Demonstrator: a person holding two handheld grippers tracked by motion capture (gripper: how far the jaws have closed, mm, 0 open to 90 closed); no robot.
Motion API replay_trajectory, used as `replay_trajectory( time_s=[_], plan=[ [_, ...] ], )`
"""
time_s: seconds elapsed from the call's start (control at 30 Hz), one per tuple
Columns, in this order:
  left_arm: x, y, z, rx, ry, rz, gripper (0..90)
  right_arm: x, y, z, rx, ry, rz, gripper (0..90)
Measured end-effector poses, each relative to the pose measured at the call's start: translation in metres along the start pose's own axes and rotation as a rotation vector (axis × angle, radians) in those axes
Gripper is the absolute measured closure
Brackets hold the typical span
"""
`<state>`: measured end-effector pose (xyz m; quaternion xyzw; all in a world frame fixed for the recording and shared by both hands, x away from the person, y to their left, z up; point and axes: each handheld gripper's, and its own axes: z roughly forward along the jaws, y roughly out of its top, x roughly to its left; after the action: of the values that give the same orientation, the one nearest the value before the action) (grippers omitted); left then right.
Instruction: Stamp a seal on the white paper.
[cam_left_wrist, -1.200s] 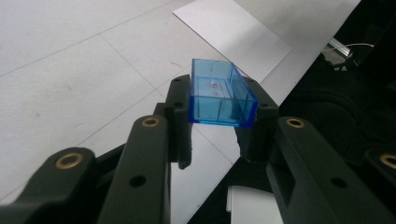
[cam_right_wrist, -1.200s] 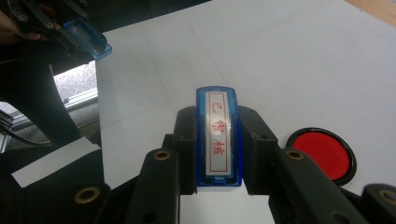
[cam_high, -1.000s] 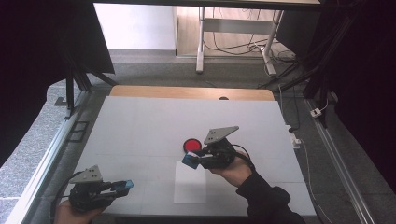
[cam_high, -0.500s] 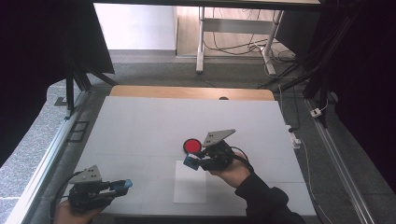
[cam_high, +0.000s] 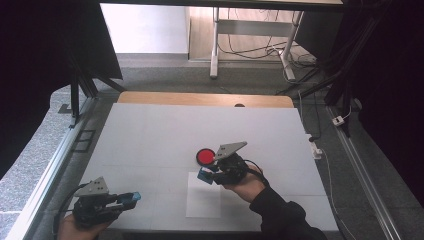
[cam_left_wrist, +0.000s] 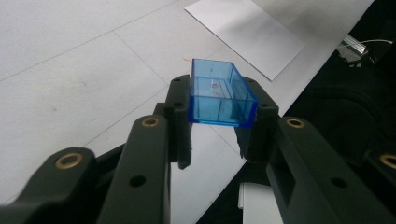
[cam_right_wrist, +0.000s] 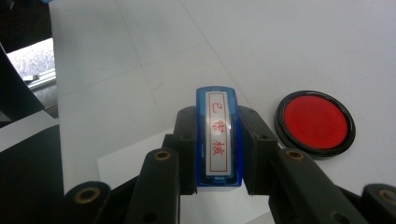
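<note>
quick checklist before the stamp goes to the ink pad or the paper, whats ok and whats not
1. Stamp gripped: ok, the right gripper is shut on its sides, label facing the camera.
2. Cap off and out of the way: ok, the left gripper is shut on it, near the table's front left corner.
3. Ink pad open: ok, red surface bare, beside the stamp in the high view.
4. Paper in place: ok, flat on the table, just in front of the right gripper.
5. Stamp face inked: cannot tell, it is turned away from the cameras.
</note>
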<state>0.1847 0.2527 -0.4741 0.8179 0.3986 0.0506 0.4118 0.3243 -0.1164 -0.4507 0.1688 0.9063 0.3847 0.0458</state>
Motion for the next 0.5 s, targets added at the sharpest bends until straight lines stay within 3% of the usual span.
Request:
replay_trajectory(
  time_s=[0.5],
  plan=[
    [0.001,-0.001,0.000,0.000,0.008,-0.008,68.1,0.001,-0.006,0.013,0.038,-0.004,-0.008,70.8]
  ],
)
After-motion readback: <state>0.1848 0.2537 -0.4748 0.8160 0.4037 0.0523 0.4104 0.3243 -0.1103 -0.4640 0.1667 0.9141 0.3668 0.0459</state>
